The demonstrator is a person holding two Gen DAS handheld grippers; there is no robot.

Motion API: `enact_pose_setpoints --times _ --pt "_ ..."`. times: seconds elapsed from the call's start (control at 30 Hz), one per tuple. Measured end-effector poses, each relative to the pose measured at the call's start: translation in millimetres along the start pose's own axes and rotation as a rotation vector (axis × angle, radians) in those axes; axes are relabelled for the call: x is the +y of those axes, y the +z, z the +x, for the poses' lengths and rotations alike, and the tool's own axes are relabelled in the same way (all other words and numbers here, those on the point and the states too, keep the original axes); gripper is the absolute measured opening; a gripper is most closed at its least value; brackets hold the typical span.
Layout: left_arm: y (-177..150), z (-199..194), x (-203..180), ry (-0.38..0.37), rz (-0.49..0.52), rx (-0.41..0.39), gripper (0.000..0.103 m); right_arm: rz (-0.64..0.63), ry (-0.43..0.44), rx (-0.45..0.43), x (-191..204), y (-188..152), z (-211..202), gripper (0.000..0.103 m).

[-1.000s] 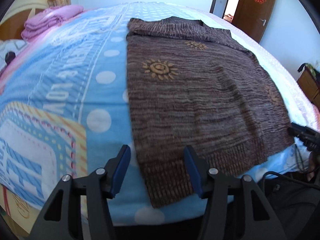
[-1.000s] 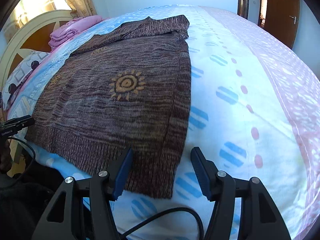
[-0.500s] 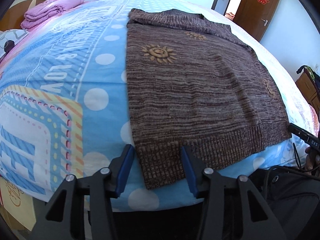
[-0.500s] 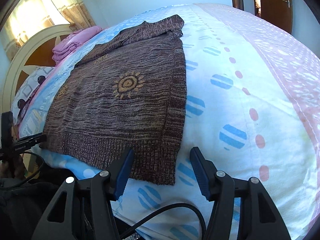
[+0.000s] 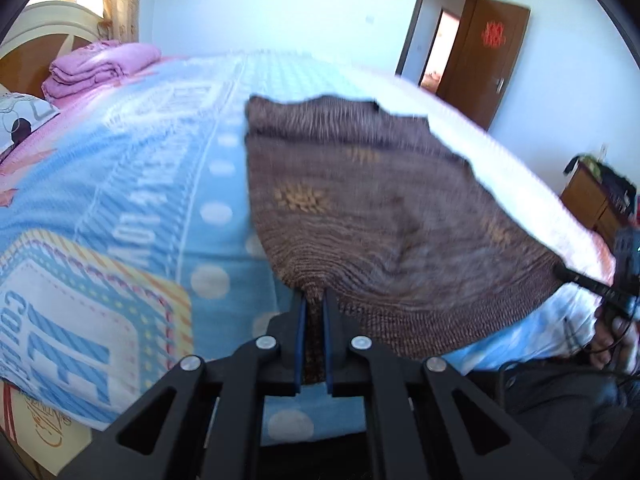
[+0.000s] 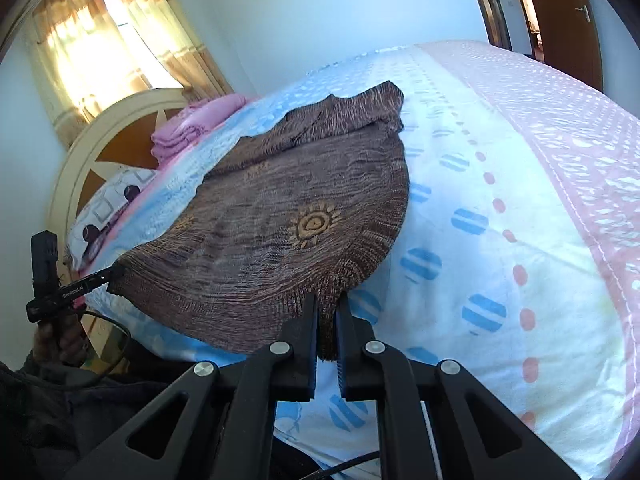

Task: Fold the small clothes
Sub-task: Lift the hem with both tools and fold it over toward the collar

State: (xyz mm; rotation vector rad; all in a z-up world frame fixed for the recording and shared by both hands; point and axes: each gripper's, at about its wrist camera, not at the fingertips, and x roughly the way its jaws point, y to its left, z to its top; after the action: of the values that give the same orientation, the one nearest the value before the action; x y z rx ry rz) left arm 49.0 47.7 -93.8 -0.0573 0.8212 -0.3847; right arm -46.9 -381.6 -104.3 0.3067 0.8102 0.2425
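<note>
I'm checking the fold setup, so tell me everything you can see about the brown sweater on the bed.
The brown sweater is a knit of mixed brown and tan yarn with orange sun motifs and a ribbed hem. It lies spread on the patterned bedsheet, neckline end farthest away and bunched. Its hem is raised off the bed at both near corners: the left tool is shut on one corner, the right tool on the other, both having just closed, and the knit pulls into curved ridges toward each grip.
</note>
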Motion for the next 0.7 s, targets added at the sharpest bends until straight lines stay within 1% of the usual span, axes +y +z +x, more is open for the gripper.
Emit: enact_pose_setpoints --times 0.07,0.1,0.17,0.23,0.33,0.47,0.7 --pt "1 1 3 0.020 0.000 -0.002 0.008 0.033 -0.019 0.039 -6 -4 9 0.007" --pt "-1 4 7 0.019 -0.010 0.009 0.008 0.049 -0.005 0.043 -8 -4 10 0.007" --pt "-3 9 12 0.025 -0.031 0.034 0.008 0.058 0.031 0.008 -6 -1 2 0.007" --pt "-2 8 13 0.021 -0.037 0.032 0.008 0.045 0.053 -0.036 -1 3 -7 0.007" --pt "8 2 8 0.012 -0.022 0.000 0.008 0.028 0.054 -0.074 4 12 -14 0.007" --pt "30 -8 0 0.006 0.010 -0.056 0.008 0.018 0.046 -0.110 5 31 -20 0.007" --pt "66 -8 4 -0.001 -0.007 -0.112 0.008 0.014 0.056 -0.193 4 73 -32 0.006"
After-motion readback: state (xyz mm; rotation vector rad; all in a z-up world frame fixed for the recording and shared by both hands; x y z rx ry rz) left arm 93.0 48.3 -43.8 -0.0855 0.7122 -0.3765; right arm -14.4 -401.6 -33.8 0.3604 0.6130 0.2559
